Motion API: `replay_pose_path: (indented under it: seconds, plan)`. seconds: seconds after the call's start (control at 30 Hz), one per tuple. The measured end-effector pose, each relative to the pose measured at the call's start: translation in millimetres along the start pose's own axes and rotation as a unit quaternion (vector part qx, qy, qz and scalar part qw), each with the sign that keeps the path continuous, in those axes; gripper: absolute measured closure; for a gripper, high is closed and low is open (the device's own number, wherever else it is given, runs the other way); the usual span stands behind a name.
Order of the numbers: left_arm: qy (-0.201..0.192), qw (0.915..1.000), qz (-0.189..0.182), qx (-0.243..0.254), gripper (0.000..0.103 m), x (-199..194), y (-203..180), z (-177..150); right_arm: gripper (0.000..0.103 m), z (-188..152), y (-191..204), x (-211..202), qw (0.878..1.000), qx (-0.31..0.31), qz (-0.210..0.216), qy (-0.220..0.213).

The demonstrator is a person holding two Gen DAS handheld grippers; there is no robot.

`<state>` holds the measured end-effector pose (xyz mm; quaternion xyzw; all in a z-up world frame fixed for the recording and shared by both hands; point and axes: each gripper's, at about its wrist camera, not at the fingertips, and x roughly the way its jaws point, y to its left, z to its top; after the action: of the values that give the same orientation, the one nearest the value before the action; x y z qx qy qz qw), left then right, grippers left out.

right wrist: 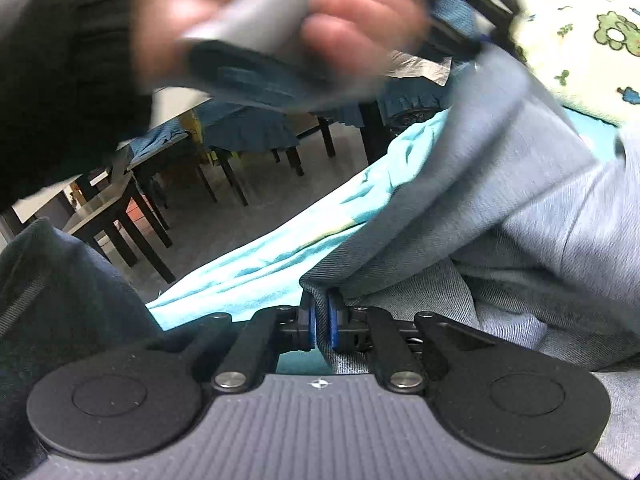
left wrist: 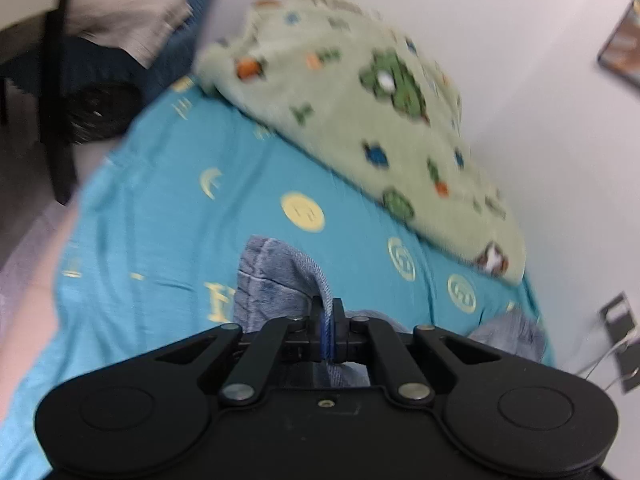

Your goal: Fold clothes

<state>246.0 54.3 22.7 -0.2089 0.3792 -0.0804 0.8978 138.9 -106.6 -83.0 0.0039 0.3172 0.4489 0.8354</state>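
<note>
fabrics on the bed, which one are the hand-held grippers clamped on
The blue denim garment: both the left hand-held gripper and right hand-held gripper pinch it. The turquoise sheet and green patterned blanket lie ungripped.

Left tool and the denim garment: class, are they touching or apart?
Touching. The left wrist view shows the left tool shut on a hem of the denim garment, the fabric pinched between its blue pads.

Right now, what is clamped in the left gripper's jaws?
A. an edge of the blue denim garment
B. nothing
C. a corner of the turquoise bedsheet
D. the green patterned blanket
A: in the left wrist view the left gripper has its jaws closed on a hem of the blue denim garment, above the turquoise bedsheet.
</note>
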Motion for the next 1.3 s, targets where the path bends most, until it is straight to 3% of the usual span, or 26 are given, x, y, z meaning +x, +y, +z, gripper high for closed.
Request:
replay_pose_path:
  seconds: [0.27,0.5,0.63,0.73,0.83,0.93,1.0,1.1,1.17,1.23,1.3]
  plan:
    - [-0.074,0.9947,0.027,-0.066,0.102,-95.5,57.1,10.1,0.095,0.9,1.8,-6.6,1.000,-0.014,-0.006,0.004]
    - [-0.124,0.9787,0.059,-0.153,0.102,-145.5,128.8,-6.4,0.093,-14.5,2.5,-23.8,1.000,0.015,-0.012,0.003]
    - [-0.114,0.9683,0.054,-0.216,0.102,-152.9,170.0,-19.7,0.084,-14.3,-4.8,-48.2,0.997,0.068,-0.023,-0.022]
    - [-0.105,0.9644,0.055,-0.237,0.102,-153.4,191.0,-26.5,0.082,-13.1,-10.8,-79.5,0.991,0.108,-0.065,-0.049]
    - [-0.095,0.9600,0.054,-0.258,0.102,-153.5,211.6,-32.9,0.079,-13.1,-33.9,-126.8,0.976,0.170,-0.113,-0.077]
    - [-0.085,0.9562,0.044,-0.277,0.102,-150.9,228.8,-36.1,0.068,-28.3,-72.0,-186.5,0.943,0.251,-0.191,-0.107]
    - [-0.078,0.9558,0.038,-0.281,0.102,-149.3,236.9,-36.1,0.063,-46.4,-99.7,-230.1,0.911,0.297,-0.261,-0.119]
    - [-0.068,0.9565,0.033,-0.282,0.102,-147.3,245.8,-35.0,0.058,-82.4,-139.3,-292.1,0.853,0.361,-0.351,-0.135]
    - [-0.065,0.9578,0.031,-0.278,0.102,-147.7,247.7,-34.4,0.042,-111.5,-163.0,-322.1,0.806,0.415,-0.398,-0.138]
    - [-0.065,0.9599,0.027,-0.271,0.102,-149.7,245.7,-31.9,0.041,-141.5,-183.7,-341.2,0.757,0.474,-0.428,-0.143]
    - [-0.068,0.9633,0.024,-0.259,0.102,-151.5,240.0,-27.0,0.037,-171.5,-203.3,-350.1,0.723,0.518,-0.431,-0.150]
